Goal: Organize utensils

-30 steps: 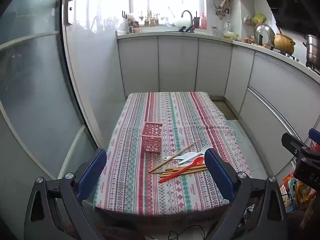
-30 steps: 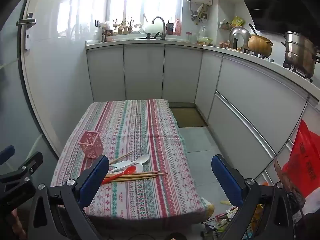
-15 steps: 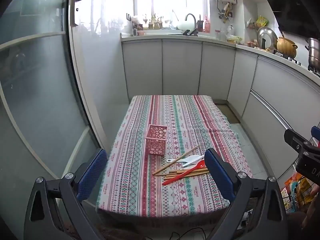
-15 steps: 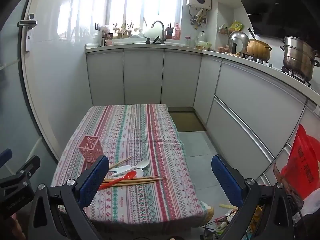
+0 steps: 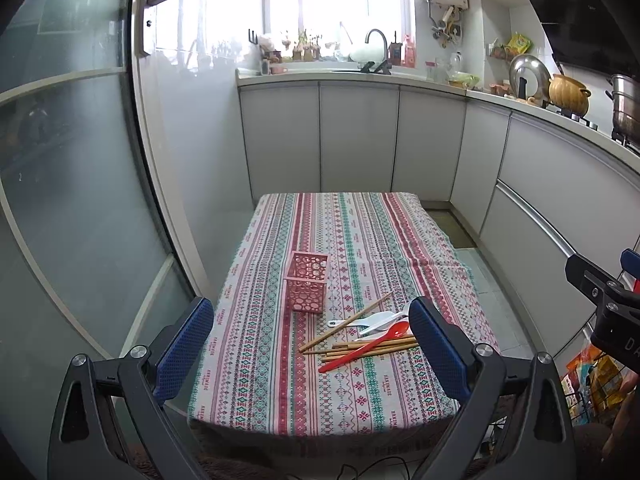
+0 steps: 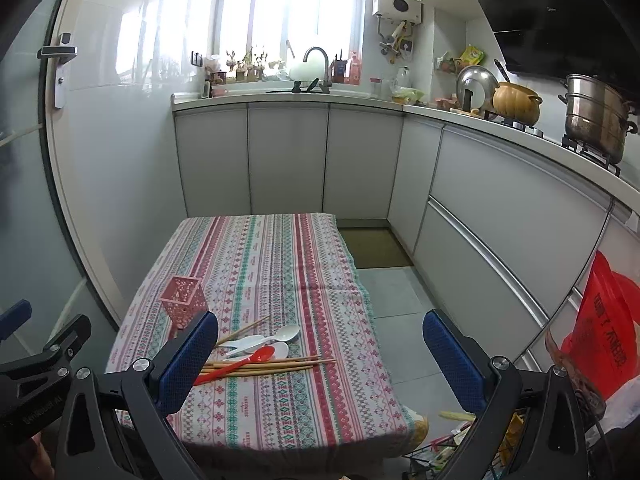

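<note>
White kitchen cabinets run along the far wall and the right side, with a sink under a bright window and two pots on the stove; in the middle of the floor stands a table [image 5: 280, 380] covered in a striped, patterned cloth. On it, towards the near left part, a pink perforated holder [image 5: 306, 286] stands upright, set in from the left edge; from the left wrist view its open top shows nothing sticking out, though its inside cannot be fully seen. Just beside it, towards the near right corner, the utensils lie loose in a heap: a bundle of wooden chopsticks [image 5: 376, 348] lying roughly parallel to the near edge, one single chopstick [image 5: 346, 322] angled across towards the holder, a red spoon [image 5: 362, 352] resting on top of the bundle, and white spoons [image 5: 376, 320] overlapping just behind it. The left gripper [image 5: 310, 352] hovers short of the near edge with its blue-padded fingers [image 5: 184, 348] spread wide and nothing between them. The right gripper [image 6: 320, 364] hangs likewise off the near right corner, fingers [image 6: 452, 364] wide apart and holding nothing.
</note>
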